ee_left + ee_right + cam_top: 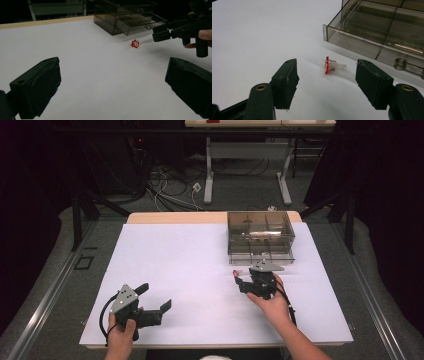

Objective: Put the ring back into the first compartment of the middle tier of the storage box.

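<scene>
One small red-and-clear plastic part (329, 65) lay on its side on the white table surface (190, 270), just ahead of the right gripper (327, 80) and roughly centred between its two black jaws, touching neither. That gripper stood wide open with nothing in it, held by the person's right hand (272, 302). Beyond the part and off to the gripper's right sat one smoky transparent drawer box (260, 232), its bottom drawer (374, 37) pulled out toward the gripper; dividers split the drawer into several compartments, exact count unclear. One small metal knob (400, 63) showed on the drawer front. Left gripper (155, 297), one of two on the table, was held low in the left hand (121, 335), well apart from the part, jaws spread wide and empty. From the left gripper view the red part (135, 43) lay far ahead, near the right gripper's tip (162, 33).
</scene>
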`<action>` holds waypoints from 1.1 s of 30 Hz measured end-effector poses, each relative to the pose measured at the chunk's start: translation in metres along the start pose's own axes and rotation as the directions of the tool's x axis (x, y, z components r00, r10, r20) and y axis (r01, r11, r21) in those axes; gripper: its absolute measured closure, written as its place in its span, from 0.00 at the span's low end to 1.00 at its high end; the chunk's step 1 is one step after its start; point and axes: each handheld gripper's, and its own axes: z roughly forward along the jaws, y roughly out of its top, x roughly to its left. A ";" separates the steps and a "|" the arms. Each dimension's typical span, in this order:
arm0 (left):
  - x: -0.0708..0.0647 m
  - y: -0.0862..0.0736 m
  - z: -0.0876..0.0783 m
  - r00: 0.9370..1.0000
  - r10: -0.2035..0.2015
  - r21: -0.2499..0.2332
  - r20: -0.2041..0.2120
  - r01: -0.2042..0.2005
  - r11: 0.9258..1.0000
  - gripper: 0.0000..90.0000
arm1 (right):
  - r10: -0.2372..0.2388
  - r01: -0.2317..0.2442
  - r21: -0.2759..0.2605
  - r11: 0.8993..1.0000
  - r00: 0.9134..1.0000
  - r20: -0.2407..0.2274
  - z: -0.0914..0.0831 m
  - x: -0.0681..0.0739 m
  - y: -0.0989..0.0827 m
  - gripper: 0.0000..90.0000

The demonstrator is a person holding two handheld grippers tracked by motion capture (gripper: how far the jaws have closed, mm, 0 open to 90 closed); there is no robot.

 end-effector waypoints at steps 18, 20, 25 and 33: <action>0.000 0.000 0.001 1.000 0.002 0.005 0.005 -0.002 1.000 0.00 | 0.025 -0.029 0.097 0.995 0.999 0.041 0.029 -0.002 0.002 0.41; 0.000 0.000 0.001 1.000 0.002 0.006 0.005 -0.002 1.000 0.00 | 0.033 -0.037 0.104 0.994 0.999 0.044 0.032 -0.003 0.002 0.41; 0.000 -0.001 0.001 1.000 -0.003 0.009 0.004 0.003 1.000 0.00 | 0.046 -0.052 0.109 0.993 0.998 0.052 0.040 -0.005 0.001 0.41; 0.000 0.000 0.000 1.000 -0.001 0.010 0.006 0.001 1.000 0.00 | 0.053 -0.060 0.116 0.991 0.997 0.062 0.048 -0.007 -0.001 0.42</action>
